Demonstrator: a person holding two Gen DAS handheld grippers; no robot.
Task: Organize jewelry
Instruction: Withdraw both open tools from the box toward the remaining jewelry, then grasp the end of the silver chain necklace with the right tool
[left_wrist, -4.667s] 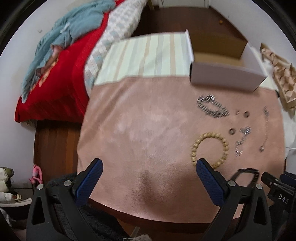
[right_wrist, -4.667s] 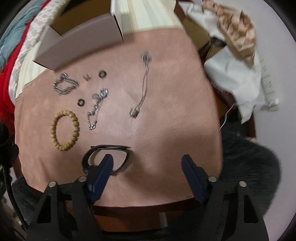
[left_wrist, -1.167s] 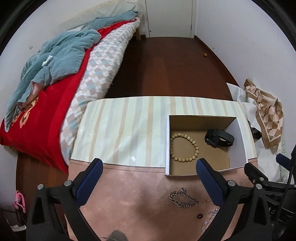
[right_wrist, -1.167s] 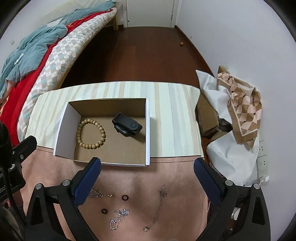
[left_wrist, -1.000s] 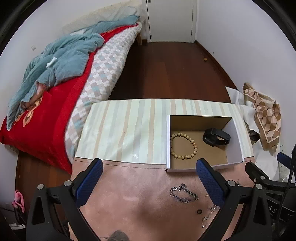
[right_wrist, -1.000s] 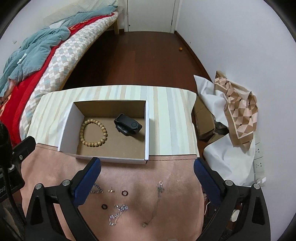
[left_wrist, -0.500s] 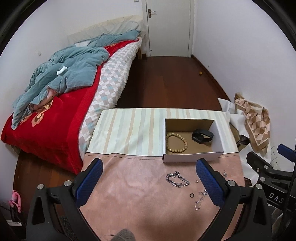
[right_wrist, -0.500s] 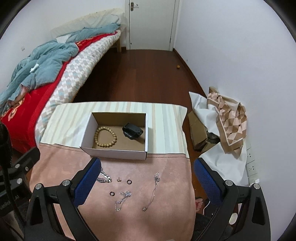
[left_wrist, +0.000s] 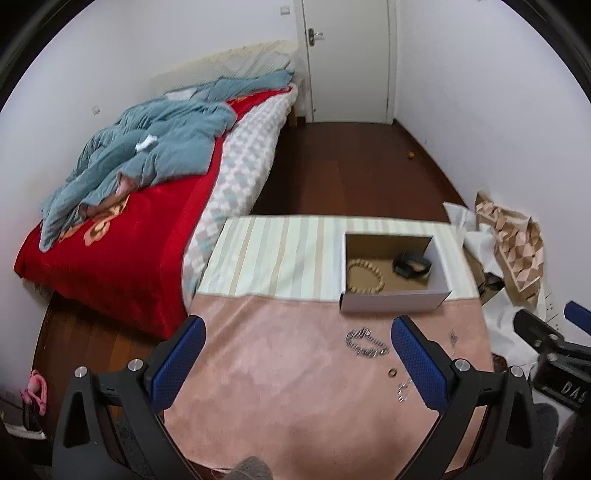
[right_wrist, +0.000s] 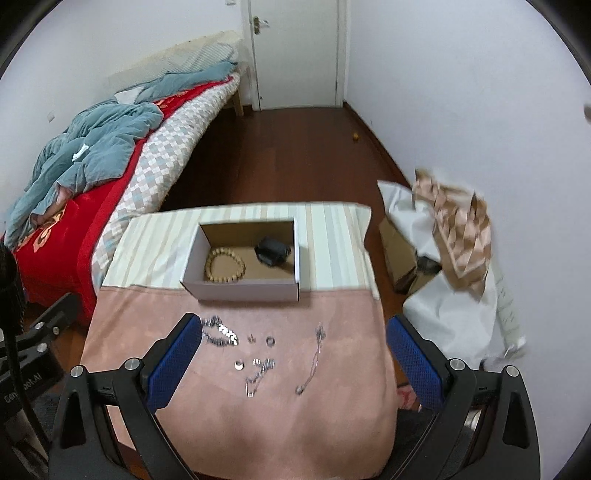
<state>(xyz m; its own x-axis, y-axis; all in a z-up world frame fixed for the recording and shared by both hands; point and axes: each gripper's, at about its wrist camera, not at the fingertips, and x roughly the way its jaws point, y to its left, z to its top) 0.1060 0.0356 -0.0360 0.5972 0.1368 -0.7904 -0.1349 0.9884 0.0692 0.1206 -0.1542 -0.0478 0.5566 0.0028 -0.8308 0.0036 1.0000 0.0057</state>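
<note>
An open cardboard box (right_wrist: 243, 286) stands at the far side of the pink cloth (right_wrist: 258, 417). It holds a wooden bead bracelet (right_wrist: 224, 266) and a black watch (right_wrist: 272, 251); both also show in the left wrist view, bracelet (left_wrist: 365, 276), watch (left_wrist: 410, 265). On the cloth lie a silver chain bracelet (right_wrist: 218, 332), rings (right_wrist: 270, 341), a small chain (right_wrist: 258, 374) and a thin necklace (right_wrist: 313, 360). My left gripper (left_wrist: 295, 363) and right gripper (right_wrist: 293, 360) are open and empty, held high above the cloth.
A striped cloth (left_wrist: 280, 258) covers the table's far half. A bed with red and blue covers (left_wrist: 122, 192) is on the left. White sheets and a patterned cloth (right_wrist: 454, 218) lie on the right by the wall. A closed door (right_wrist: 295, 51) is at the back.
Both grippers have pulled back and up from the box. The bead bracelet and the black watch, earlier on the pink cloth, now lie in the box.
</note>
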